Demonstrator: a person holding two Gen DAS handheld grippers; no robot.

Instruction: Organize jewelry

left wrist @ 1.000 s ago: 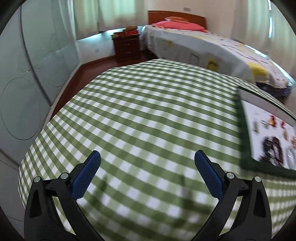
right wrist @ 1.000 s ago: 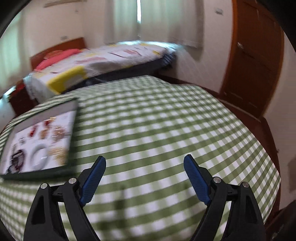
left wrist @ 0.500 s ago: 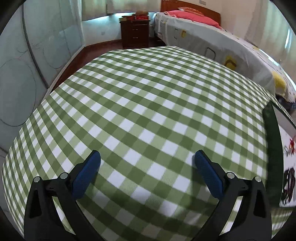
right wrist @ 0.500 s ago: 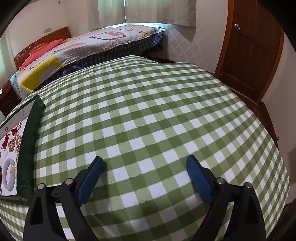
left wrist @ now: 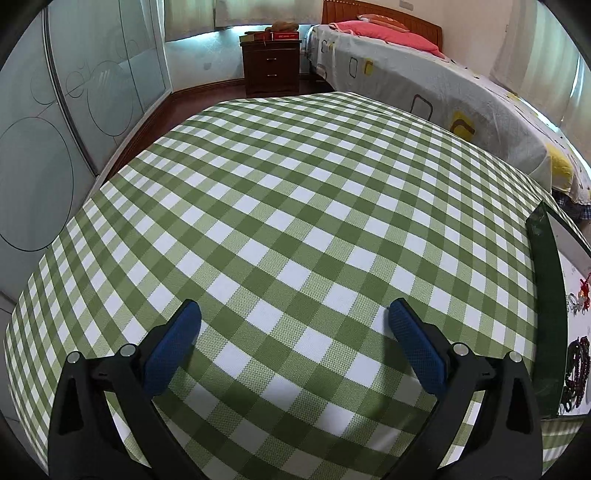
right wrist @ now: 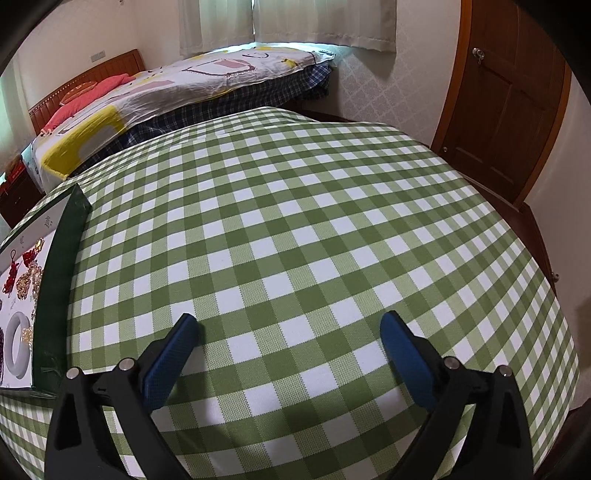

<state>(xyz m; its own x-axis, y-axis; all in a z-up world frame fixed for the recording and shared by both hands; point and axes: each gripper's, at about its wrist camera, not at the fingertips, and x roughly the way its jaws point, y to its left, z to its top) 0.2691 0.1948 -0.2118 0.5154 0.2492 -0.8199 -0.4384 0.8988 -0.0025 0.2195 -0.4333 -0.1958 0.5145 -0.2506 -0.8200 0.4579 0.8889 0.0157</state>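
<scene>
Over the green-and-white checked tablecloth (left wrist: pixel 280 221) both tools point steeply down at bare cloth.

Left gripper (left wrist: pixel 293 325): jaws wide apart, blue pads (left wrist: pixel 173 347) clear of the cloth's pattern, nothing between them. Dark green tray (left wrist: pixel 546 314) sits at about 3 o'clock in the left wrist view, well apart from the fingertips, cut by the frame edge. On its white inner surface: a dark beaded bracelet (left wrist: pixel 578 365) toward 4 o'clock and small red and silver pieces (left wrist: pixel 580 301) above it; details too small to tell.

Right gripper (right wrist: pixel 286 330): jaws have just been opening and now stand wide apart, nothing between them, only checked cloth (right wrist: pixel 295 229) under the gap. Same tray (right wrist: pixel 55 288) lies at about 9 o'clock in the right wrist view, near the left-hand fingertip but not touching it. Visible inside: a pale grey bangle (right wrist: pixel 18 349) at the lower end, a cluster of gold beaded pieces (right wrist: pixel 27 280) and red knotted ornaments (right wrist: pixel 11 275) further up.

Background, left wrist view: bed with patterned sheet (left wrist: pixel 443 85) at 1 o'clock, dark wooden nightstand (left wrist: pixel 271 66) at 12, frosted sliding wardrobe doors (left wrist: pixel 55 129) at 10. Right wrist view: wooden door (right wrist: pixel 506 103) at 2 o'clock, curtains (right wrist: pixel 288 22) at 12.
</scene>
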